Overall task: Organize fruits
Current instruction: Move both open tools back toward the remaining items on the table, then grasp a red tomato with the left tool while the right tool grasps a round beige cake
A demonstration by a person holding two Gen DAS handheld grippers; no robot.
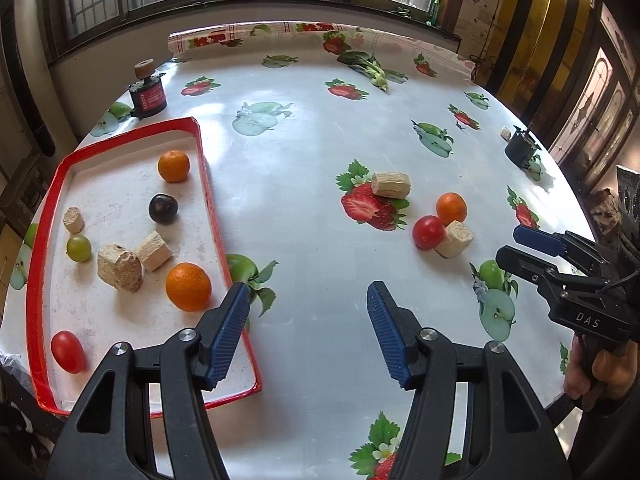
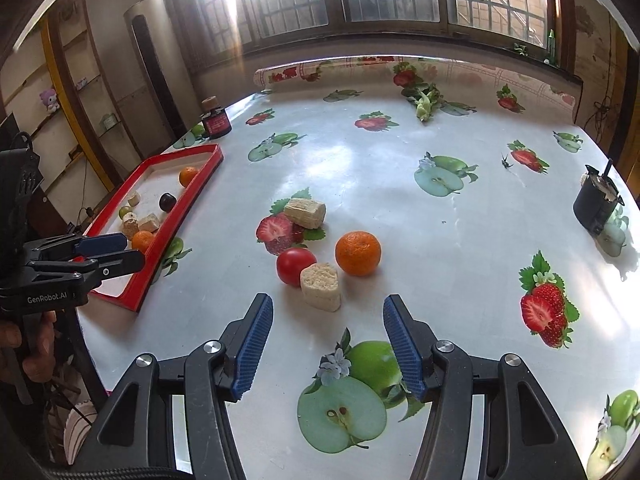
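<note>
- The left gripper (image 2: 116, 254) carries the white lettering "GenRobot.AI" on its black body, readable from the right wrist view; the right gripper (image 1: 528, 250) shows the letters "DAS" on its side in the left wrist view.
- The red-labelled jar (image 1: 147, 98) just beyond the far end of the red tray (image 1: 206, 184) has white print too small to read.
- The red tray holds 2 oranges, 1 near its far end (image 1: 173, 165) and 1 near its near end (image 1: 188, 286), a dark plum (image 1: 163, 208), a green grape (image 1: 79, 248), a red tomato (image 1: 67, 351) in the near corner, and 3 pale blocks (image 1: 119, 267).
- Well to the right of the red tray, on the fruit-print tablecloth (image 2: 360, 168), lie the loose orange (image 2: 358, 253) and the loose tomato (image 2: 296, 266), each touching a pale cube (image 2: 321, 286); a pale cylinder (image 2: 305, 213) rests just beyond them.
- The left gripper hangs over the red tray's near right edge, its blue pads (image 1: 230, 332) spread wide with nothing between them.
- The right gripper sits just short of the pale cube, fingers wide apart and holding nothing.
- A black pot (image 2: 596, 204) stands far right of the tray, and leafy greens (image 2: 424, 100) lie near the table's far edge.
</note>
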